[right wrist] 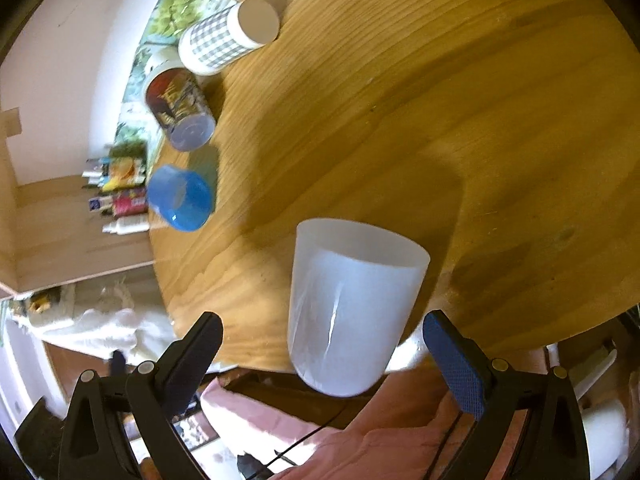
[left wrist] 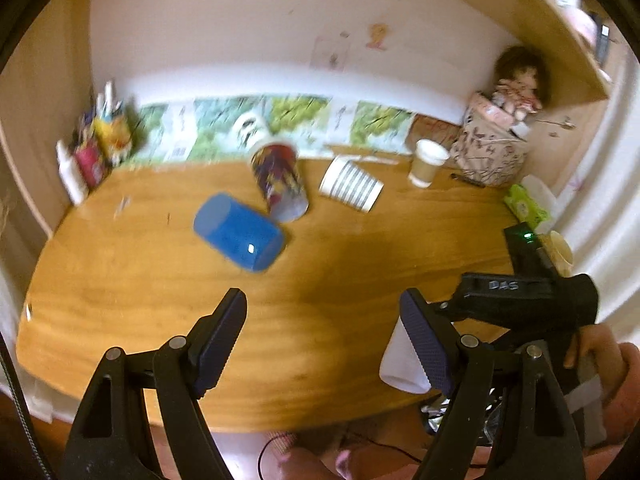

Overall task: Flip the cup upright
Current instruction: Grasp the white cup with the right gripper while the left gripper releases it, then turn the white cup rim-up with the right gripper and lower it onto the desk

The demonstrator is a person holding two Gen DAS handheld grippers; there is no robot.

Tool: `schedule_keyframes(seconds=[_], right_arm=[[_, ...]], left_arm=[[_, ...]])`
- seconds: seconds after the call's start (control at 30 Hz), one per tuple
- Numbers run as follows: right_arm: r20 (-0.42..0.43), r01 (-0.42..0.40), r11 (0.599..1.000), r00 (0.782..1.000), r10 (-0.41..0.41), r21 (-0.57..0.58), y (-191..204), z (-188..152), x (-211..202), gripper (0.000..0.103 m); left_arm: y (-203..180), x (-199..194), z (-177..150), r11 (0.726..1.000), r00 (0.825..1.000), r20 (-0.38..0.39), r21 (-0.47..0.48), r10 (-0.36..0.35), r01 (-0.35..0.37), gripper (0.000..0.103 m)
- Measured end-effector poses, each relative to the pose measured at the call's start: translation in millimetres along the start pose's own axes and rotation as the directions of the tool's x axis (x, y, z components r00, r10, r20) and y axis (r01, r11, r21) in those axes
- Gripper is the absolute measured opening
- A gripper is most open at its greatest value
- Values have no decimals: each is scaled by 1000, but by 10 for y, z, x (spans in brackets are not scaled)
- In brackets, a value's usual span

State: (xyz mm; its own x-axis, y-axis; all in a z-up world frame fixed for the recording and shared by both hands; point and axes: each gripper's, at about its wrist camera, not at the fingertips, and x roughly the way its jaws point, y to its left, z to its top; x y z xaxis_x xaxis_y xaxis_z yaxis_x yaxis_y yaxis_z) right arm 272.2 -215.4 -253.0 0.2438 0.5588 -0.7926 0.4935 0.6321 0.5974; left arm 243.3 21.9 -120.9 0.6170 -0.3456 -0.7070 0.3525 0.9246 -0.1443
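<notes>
A translucent white cup [right wrist: 352, 312] sits at the near edge of the wooden table [right wrist: 440, 120], between the fingers of my open right gripper [right wrist: 328, 356] without touching them. Part of it shows in the left wrist view [left wrist: 400, 364] behind my right fingertip. A blue cup [left wrist: 240, 236] lies on its side mid-table. A picture-printed cup [left wrist: 280, 180] and a striped paper cup [left wrist: 352, 185] lie on their sides behind it. My left gripper [left wrist: 320, 340] is open and empty above the table's near edge. The right gripper body [left wrist: 528, 300] is to its right.
A lidded brown paper cup [left wrist: 426, 162] stands upright at the back right beside a patterned bag with a doll [left wrist: 496, 136]. Bottles and packets [left wrist: 92, 152] crowd the back left corner. A green tissue pack [left wrist: 526, 206] lies at the right edge.
</notes>
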Motion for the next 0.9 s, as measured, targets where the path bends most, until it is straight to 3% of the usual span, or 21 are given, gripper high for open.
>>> schedule_keyframes(seconds=[0.4,0.7,0.83,0.9], right_arm=[[128,39,994,990,-52,105,-14,-76,58,100],[205,59,990,975,-84,125,-2,-136,71,82],[230,90,990,967,-113,107,26,-174,82,66],[238,92,991,965,-114,102,29,-194,88,66]], left_arm=[[81,39,139,980,996,8,177,-93,90,82],[181,127,192,962,990,-15,234,-139,139,82],[201,184,205,956,988,-36,247,-153,157,82],[197,201,213,953,986,-41,256,-159,164,82]])
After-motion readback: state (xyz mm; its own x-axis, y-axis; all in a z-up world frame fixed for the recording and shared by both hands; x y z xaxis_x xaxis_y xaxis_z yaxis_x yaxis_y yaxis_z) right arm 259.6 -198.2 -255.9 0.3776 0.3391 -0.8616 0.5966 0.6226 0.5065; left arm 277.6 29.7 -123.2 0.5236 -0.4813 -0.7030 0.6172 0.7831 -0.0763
